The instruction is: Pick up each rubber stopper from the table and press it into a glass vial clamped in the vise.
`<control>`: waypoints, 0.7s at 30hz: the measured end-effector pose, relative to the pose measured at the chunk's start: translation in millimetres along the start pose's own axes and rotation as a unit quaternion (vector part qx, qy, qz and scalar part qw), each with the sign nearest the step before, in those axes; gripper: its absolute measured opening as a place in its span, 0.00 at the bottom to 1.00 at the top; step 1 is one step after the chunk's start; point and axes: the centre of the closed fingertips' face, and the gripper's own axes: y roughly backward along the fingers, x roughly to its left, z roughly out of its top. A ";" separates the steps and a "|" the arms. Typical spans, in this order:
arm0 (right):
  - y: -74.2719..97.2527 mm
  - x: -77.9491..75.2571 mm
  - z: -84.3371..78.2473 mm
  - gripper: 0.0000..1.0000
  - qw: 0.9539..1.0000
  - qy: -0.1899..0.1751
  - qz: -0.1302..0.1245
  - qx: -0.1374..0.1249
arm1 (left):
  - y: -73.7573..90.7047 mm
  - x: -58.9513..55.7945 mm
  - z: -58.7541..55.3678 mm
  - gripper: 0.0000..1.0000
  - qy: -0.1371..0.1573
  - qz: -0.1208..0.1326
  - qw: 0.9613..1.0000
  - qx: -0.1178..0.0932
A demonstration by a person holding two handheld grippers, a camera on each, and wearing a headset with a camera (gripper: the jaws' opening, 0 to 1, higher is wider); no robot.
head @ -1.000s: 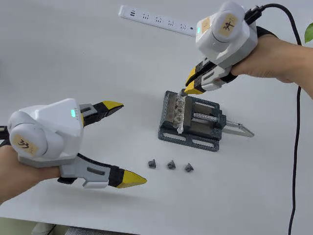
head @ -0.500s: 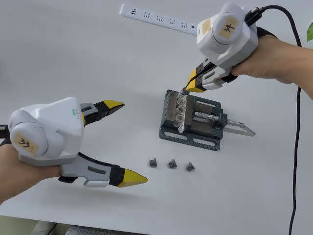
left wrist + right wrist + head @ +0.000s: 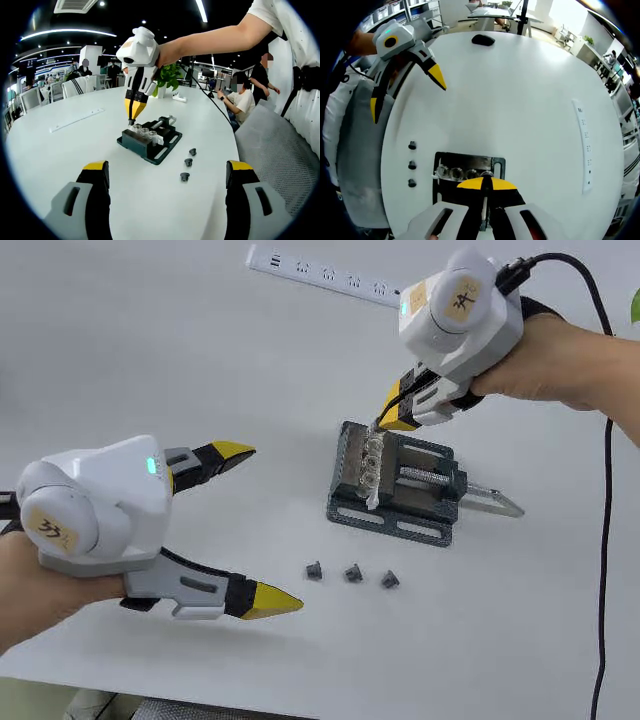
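Your right gripper (image 3: 384,423): jaws closed on one rubber stopper (image 3: 131,121), directly over the end vial (image 3: 373,447) in the vise (image 3: 436,492). Your left gripper (image 3: 262,527): jaws wide apart, empty. Three loose stoppers (image 3: 352,574): on the table (image 3: 150,350), ahead of its jaws.

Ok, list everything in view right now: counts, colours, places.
table: one, white, under everything
vise: one, dark grey, mid-table
glass vials: at least three, clear, in a row in the vise
loose rubber stoppers: three, dark grey, in a row on the table near the vise
power strip: one, white, far edge
cable: one, black, right side
left claw: open, yellow-tipped, over bare table
right claw: shut, seemingly on one more stopper, over the end vial
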 end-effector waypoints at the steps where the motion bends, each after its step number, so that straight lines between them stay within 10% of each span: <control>1: -0.1 0.3 0.0 0.00 1.000 0.000 0.000 0.000 | -0.1 -0.1 0.0 0.97 0.000 0.000 1.000 0.000; 21: -2.0 -1.1 0.5 0.00 1.000 0.016 0.003 0.022 | -3.6 0.9 2.3 0.97 0.000 -0.005 1.000 -0.003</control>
